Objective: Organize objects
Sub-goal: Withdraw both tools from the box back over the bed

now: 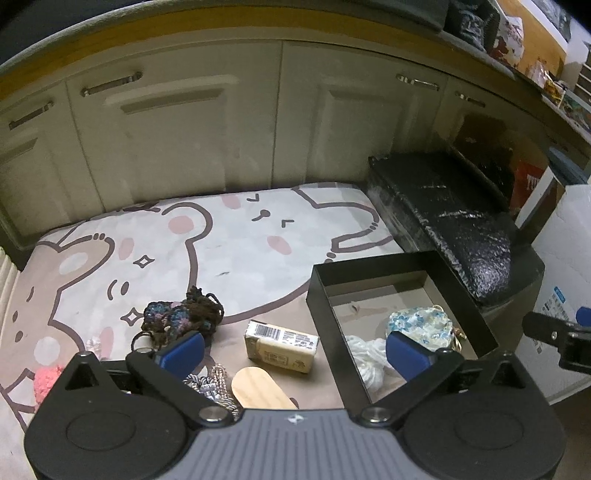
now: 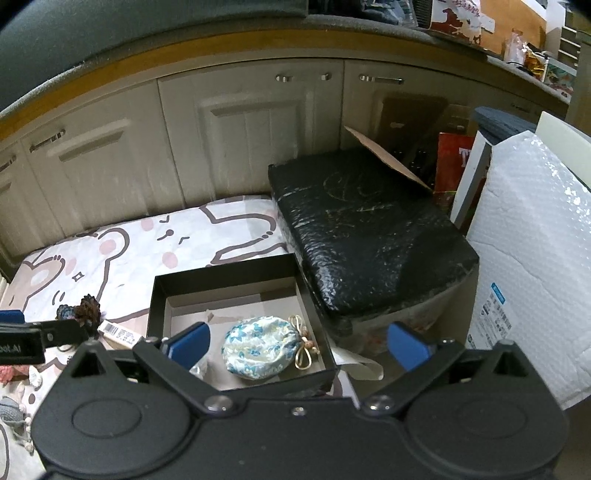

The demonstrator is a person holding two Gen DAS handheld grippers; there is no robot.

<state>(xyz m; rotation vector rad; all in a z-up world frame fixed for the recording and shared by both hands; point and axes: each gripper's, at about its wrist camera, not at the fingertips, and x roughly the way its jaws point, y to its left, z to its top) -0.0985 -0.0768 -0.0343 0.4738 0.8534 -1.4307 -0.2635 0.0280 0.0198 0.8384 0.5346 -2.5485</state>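
— Where the floor is covered, what is seen ahead of the left gripper point(image 1: 293, 354)?

— A cartoon bear mat point(image 1: 229, 240) is spread below cream cabinet doors point(image 1: 177, 122), which are topped by a wooden-edged counter point(image 1: 221, 22). Between and just beyond the blue pads point(image 1: 184, 349), which are held wide apart with nothing clamped, a barcoded carton point(image 1: 280, 341) is laid flat. A crocheted yarn bundle point(image 1: 184, 314) is found ahead and to the left of it, a pale wooden oval point(image 1: 258, 387) close under the tool, and a braided silver cord point(image 1: 214, 384) beside that.

— And the black box point(image 1: 332, 321)?

— It is set ahead and to the right of the left tool, open-topped. A blue floral drawstring pouch point(image 1: 417, 325) and a white bundle point(image 1: 365, 354) are kept inside it.

— What is shown from the right gripper point(image 2: 297, 345)?

— Its jaws are likewise spread, empty. The same box point(image 2: 236, 269) is seen directly ahead, slightly left, with the pouch point(image 2: 258, 347) lying between the pads in view. A black bubble-wrapped package point(image 2: 369, 236) is stacked beyond the box, touching its far right corner; a white bubble mailer point(image 2: 532, 258) is propped to the far right. A cardboard flap point(image 2: 388, 158) and a red box point(image 2: 454, 162) are leaned against the cabinets behind.
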